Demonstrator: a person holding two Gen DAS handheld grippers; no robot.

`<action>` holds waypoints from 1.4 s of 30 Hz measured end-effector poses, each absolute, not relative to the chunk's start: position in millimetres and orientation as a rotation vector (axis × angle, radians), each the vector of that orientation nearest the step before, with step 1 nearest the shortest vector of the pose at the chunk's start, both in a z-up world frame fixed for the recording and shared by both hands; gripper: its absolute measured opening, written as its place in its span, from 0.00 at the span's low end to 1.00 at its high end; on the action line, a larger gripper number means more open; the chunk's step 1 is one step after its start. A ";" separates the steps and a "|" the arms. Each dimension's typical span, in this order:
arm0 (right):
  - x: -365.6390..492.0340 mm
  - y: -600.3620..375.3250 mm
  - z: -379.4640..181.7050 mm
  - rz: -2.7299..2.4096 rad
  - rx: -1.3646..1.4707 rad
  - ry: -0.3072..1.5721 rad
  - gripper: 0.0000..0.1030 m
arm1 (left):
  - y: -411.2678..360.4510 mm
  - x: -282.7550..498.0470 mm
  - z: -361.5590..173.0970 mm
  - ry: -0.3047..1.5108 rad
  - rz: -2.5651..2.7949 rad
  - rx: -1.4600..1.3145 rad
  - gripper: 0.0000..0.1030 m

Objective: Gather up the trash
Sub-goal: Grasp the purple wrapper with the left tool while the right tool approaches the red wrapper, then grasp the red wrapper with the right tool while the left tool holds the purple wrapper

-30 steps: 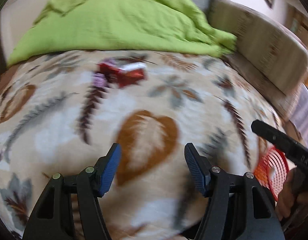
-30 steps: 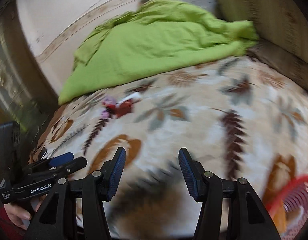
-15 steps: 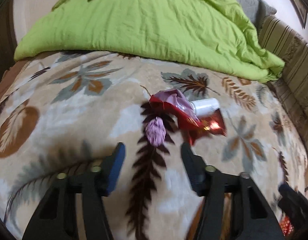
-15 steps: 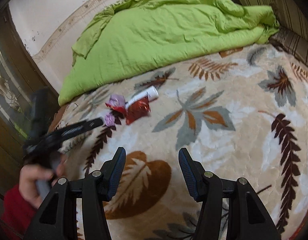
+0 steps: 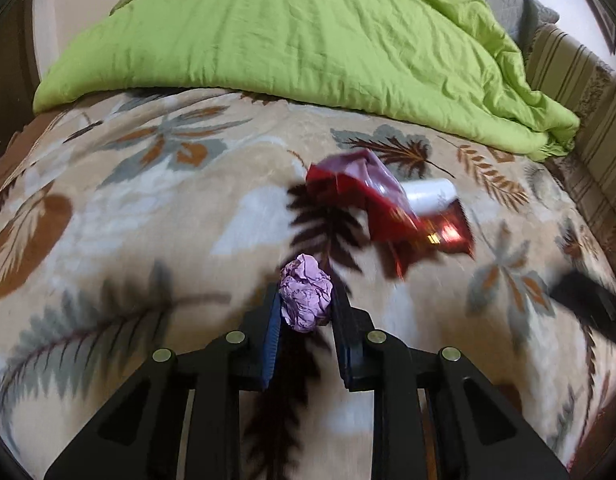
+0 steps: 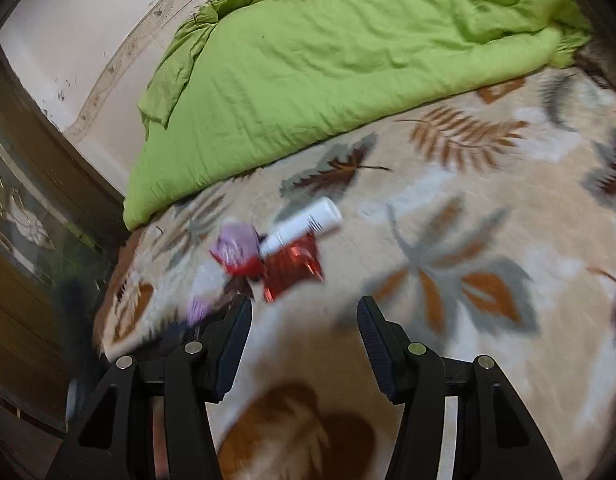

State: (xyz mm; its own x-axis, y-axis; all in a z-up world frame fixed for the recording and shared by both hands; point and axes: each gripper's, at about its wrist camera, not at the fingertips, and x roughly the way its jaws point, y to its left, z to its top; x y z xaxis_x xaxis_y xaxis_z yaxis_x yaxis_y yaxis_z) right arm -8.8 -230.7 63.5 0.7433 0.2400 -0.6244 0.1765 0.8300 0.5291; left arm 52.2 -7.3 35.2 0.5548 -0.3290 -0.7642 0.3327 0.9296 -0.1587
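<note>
On the bed, my left tool [image 5: 306,308] has its two fingers drawn in narrow around a crumpled lilac paper ball [image 5: 306,298], the blue pads pressed against its sides. The ball sits between the fingertips, low over the leaf-patterned fleece blanket [image 5: 156,208] that covers the bed; I cannot tell whether it is lifted clear of the blanket or touching it.

Just beyond the ball lies the rest of the litter: a red foil wrapper [image 5: 391,216], crumpled and shiny, with a white tube [image 5: 429,194] lying across its far edge. Both are blurred in the left wrist view.

My right tool [image 6: 304,326] stands wide, nothing between its fingers, poised over the blanket [image 6: 447,216] on the near side of the same pile. From this side the white tube [image 6: 304,224] lies at a slant, its lower end touching the red wrapper [image 6: 292,268], and a pale purple scrap [image 6: 238,242] rests on the wrapper's left end. A blurred lilac patch [image 6: 198,308] shows at the left finger of my right tool; the dark smear beside it is too blurred to make out.

A rumpled lime-green duvet [image 5: 300,36] is heaped across the far part of the bed, its edge overlapping the fleece blanket. A striped cushion [image 5: 587,92] lies along the right side.
</note>
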 end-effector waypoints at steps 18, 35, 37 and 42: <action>-8.5 -200.0 60.3 0.030 0.474 0.721 0.30 | 26.2 -31.2 48.6 0.788 -0.312 0.048 0.22; -142.4 -186.4 71.1 0.018 0.437 0.698 0.30 | 21.2 -98.9 59.4 0.686 -0.307 0.167 0.23; -146.6 -185.9 70.3 0.013 0.431 0.700 0.30 | 21.1 -103.9 60.8 0.678 -0.308 0.175 0.23; -154.4 -187.5 68.7 0.006 0.438 0.703 0.30 | 21.6 -112.9 63.6 0.666 -0.311 0.184 0.23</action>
